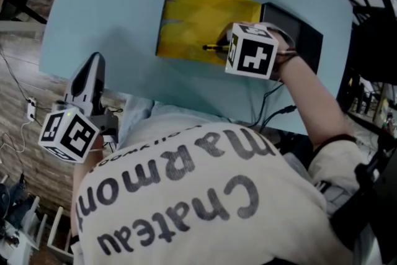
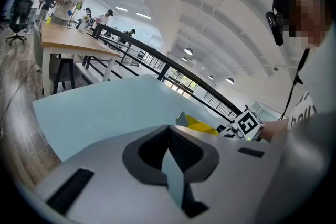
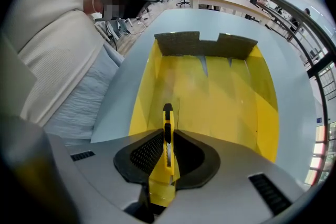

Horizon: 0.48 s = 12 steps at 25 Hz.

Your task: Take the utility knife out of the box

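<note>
Left tool: held low at the near left, off the table edge, well apart from the work; jaws stand a narrow slit apart with only table surface showing through, nothing held. Box: yellow inside, open, lying flat on the table ahead, brown cardboard flaps at its left end in the head view. Utility knife: yellow body, black slider, stood on edge between the jaws of the right tool, which is clamped on its flat sides about mid-body; the front end sticks out past the fingertips over the right part of the box interior. Cannot tell whether the knife has cleared the box floor. Judgement on handling: light, rigid, narrow, with smooth plastic sides that could slip or pivot in the pads if gripped near one end. Holding across the flat faces near the middle, as now, looks right. No bare blade can be made out. Dark flat object lies just right of the box, unidentified.
</note>
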Available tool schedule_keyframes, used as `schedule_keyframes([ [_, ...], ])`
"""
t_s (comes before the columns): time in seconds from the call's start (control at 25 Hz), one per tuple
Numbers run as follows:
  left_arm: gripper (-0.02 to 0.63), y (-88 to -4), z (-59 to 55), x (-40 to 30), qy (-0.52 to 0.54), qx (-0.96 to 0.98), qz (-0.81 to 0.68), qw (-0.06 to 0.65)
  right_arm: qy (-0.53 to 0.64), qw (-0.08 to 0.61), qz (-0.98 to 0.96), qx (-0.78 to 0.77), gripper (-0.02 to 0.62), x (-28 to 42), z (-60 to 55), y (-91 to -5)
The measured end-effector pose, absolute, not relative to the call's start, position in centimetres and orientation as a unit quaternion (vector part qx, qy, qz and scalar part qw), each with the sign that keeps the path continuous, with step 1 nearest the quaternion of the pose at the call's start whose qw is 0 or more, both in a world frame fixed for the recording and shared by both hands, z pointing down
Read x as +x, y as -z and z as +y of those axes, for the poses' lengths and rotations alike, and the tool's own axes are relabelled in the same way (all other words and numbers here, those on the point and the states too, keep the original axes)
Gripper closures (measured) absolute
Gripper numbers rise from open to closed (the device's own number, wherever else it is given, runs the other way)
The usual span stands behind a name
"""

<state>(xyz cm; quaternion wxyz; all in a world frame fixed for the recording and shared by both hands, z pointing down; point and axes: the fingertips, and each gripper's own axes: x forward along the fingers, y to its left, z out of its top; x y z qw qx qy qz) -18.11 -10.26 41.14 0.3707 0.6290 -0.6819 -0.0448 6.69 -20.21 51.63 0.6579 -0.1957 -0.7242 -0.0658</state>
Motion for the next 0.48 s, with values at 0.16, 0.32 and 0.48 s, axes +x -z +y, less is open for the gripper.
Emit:
schedule_keyframes([
  [0.16, 0.603, -40.9, -10.3, -18.0, 0.045, 0.632, -0.68, 0.368, 0.059, 0.655, -0.73, -0.185, 0.514, 6.6, -20.3, -51.3],
  [0.32, 0.603, -40.8, -11.1, -18.1, 0.046, 0.638, -0.675, 0.367, 0.05, 0.647, -0.745, -0.156, 0.514, 6.0, -21.9, -50.9],
  [0.48, 0.603, -39.0, -10.7, -19.6, 0.059, 0.644, -0.68, 0.345, 0.027, 0.632, -0.768, -0.097, 0.514, 5.5, -22.2, -49.7],
])
